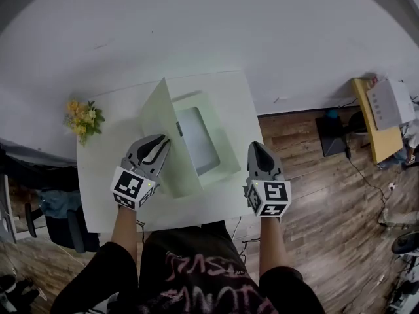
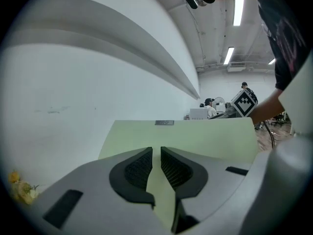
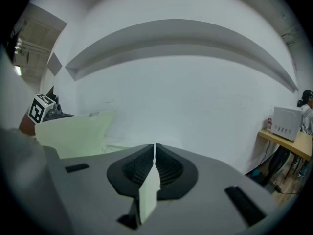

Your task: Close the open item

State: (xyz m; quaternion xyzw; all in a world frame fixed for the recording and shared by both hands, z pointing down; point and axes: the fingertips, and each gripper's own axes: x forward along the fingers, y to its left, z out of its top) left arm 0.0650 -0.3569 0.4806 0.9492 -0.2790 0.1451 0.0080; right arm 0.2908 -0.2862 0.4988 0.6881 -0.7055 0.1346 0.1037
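A pale green box (image 1: 224, 170) lies open on the white table (image 1: 124, 103), with a white insert inside. Its lid (image 1: 157, 113) stands upright along the box's left side. My left gripper (image 1: 162, 140) is just left of the lid, tips at its outer face. In the left gripper view the gripper (image 2: 156, 151) has its jaws nearly together with a thin slit and nothing in it, and the lid (image 2: 210, 136) fills the space ahead. My right gripper (image 1: 255, 146) hovers beside the box's right edge; in its own view the gripper (image 3: 154, 147) is shut and empty, with the lid (image 3: 73, 131) off to the left.
A bunch of yellow flowers (image 1: 82, 118) sits at the table's left corner. The white wall runs behind the table. To the right, over wooden floor, stands a yellow desk (image 1: 373, 133) with a white appliance (image 3: 286, 123). A dark chair (image 1: 62, 224) is at the left.
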